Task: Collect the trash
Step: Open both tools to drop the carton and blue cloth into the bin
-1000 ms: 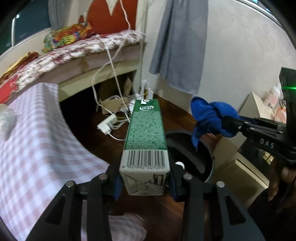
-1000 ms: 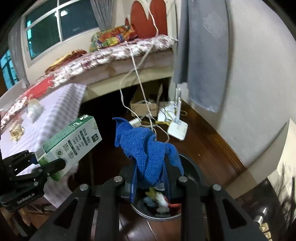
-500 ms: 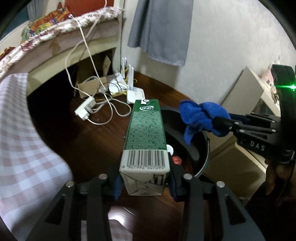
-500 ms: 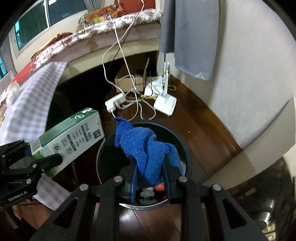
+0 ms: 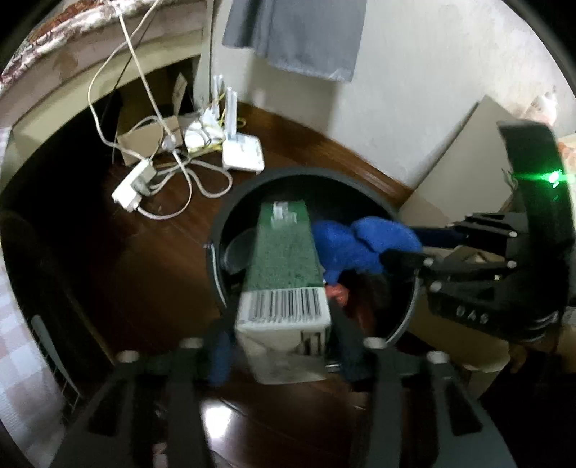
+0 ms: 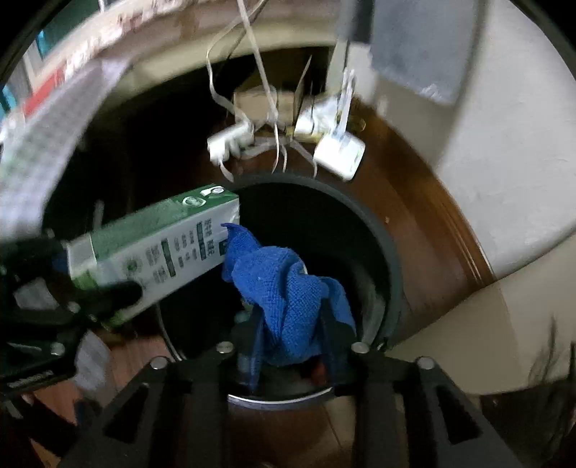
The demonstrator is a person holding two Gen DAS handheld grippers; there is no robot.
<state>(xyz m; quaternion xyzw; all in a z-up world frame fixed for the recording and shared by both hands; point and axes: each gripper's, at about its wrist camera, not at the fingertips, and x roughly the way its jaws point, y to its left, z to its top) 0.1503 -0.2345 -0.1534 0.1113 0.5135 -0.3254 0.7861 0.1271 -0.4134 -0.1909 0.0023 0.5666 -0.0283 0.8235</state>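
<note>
A green and white milk carton [image 5: 284, 259] hangs nose-down over the black round trash bin [image 5: 306, 172], its far end inside the rim. My left gripper [image 5: 282, 345] is opening. The carton sits between the fingers, with a gap at the left pad [image 5: 219, 356]. A crumpled blue cloth [image 6: 288, 288] is over the same bin [image 6: 388, 252], between the fingers of my right gripper [image 6: 291, 334], whose jaws are opening too. In the right wrist view the carton [image 6: 154, 244] comes in from the left, beside the cloth. Bits of trash lie dimly at the bin's bottom.
Behind the bin a white power strip [image 5: 131, 190], tangled cables and a white router [image 5: 243, 154] lie on the dark wood floor. A grey cloth [image 5: 298, 32] hangs on the wall. A beige box [image 5: 457, 172] stands right of the bin, a checked tablecloth [image 6: 39, 144] at the left.
Both grippers have sunk from above the floor to right over the bin's mouth and tipped further down. Both pairs of fingers now stand wider, and the carton's nose has dipped into the bin.
</note>
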